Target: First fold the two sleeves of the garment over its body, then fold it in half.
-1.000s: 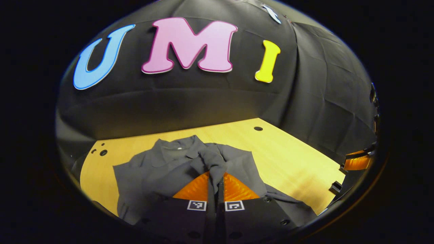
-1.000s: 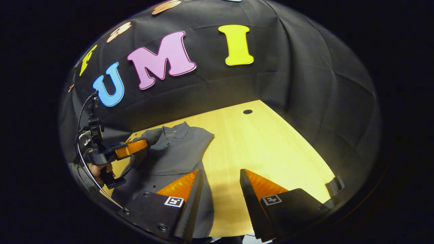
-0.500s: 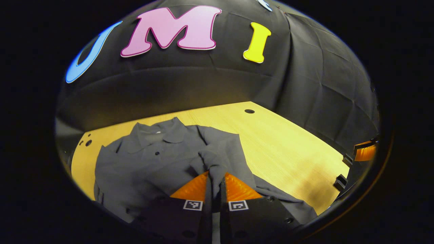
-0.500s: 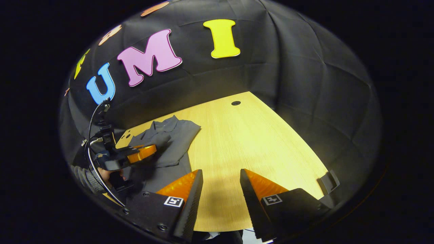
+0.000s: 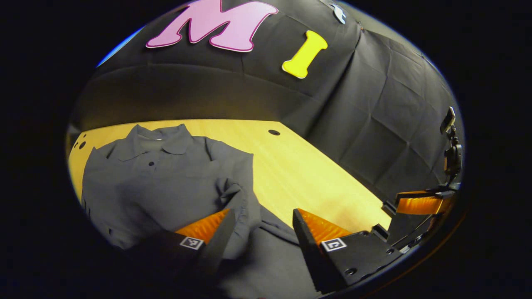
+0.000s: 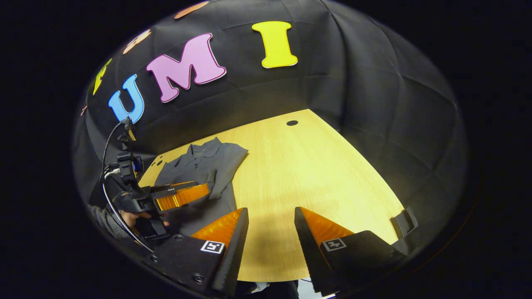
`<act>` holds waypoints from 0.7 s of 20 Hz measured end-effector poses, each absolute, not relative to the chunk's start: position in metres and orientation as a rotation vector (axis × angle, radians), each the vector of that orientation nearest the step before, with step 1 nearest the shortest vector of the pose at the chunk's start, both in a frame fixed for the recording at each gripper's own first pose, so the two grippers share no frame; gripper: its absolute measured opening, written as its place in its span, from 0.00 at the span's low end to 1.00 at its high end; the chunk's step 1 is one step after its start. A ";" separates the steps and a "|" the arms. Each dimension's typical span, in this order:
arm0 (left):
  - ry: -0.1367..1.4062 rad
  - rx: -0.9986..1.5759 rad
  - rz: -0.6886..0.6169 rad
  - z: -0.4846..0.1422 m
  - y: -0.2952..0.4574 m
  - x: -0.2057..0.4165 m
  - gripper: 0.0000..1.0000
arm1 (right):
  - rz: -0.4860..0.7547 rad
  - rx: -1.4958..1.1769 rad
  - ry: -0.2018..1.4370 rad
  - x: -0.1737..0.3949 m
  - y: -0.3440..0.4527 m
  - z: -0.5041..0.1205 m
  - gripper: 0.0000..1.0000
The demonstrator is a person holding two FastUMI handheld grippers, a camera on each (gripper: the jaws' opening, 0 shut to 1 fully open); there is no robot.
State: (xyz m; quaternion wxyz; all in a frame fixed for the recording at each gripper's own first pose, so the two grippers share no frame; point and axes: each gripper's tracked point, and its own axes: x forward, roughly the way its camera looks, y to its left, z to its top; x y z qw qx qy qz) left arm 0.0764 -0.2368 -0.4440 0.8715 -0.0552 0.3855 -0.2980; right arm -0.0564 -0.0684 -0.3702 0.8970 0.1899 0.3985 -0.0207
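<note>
A dark grey collared shirt [image 5: 166,178] lies on the wooden table [image 5: 316,174], its collar toward the booth wall. One sleeve [image 5: 239,203] lies folded over the body, rumpled at its end. My left gripper [image 5: 262,214] hovers just above that sleeve, open, with nothing between its fingers. In the right gripper view the shirt [image 6: 208,166] lies at the left, with the left gripper [image 6: 183,197] and the hand holding it over its near part. My right gripper [image 6: 270,211] is open above bare table, to the right of the shirt.
The table has a small round hole [image 5: 274,132] near its far edge and several holes [image 5: 79,143] at its far left corner. Black cloth walls close in behind and to the right. The right gripper [image 5: 419,203] shows at the right edge of the left gripper view.
My left gripper was shut on the sleeve and has opened, leaving it on the shirt's body. The left gripper view has swung left and down. The right gripper barely moved.
</note>
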 end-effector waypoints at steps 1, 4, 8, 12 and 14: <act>0.799 -0.128 -0.639 -0.436 -0.238 0.070 0.92 | -0.036 0.390 0.828 -0.058 -0.064 -0.370 0.72; 0.773 -0.150 -0.708 -0.414 -0.234 0.044 0.93 | -0.010 0.393 0.835 -0.060 -0.044 -0.367 0.72; 0.735 -0.106 -0.704 -0.388 -0.197 0.017 0.94 | 0.034 0.392 0.860 -0.073 -0.008 -0.366 0.82; 0.730 -0.095 -0.628 -0.373 -0.132 -0.010 0.96 | 0.075 0.364 0.903 -0.095 0.026 -0.370 0.93; 0.748 -0.105 -0.577 -0.371 -0.096 -0.025 0.96 | 0.080 0.343 0.928 -0.107 0.038 -0.375 0.94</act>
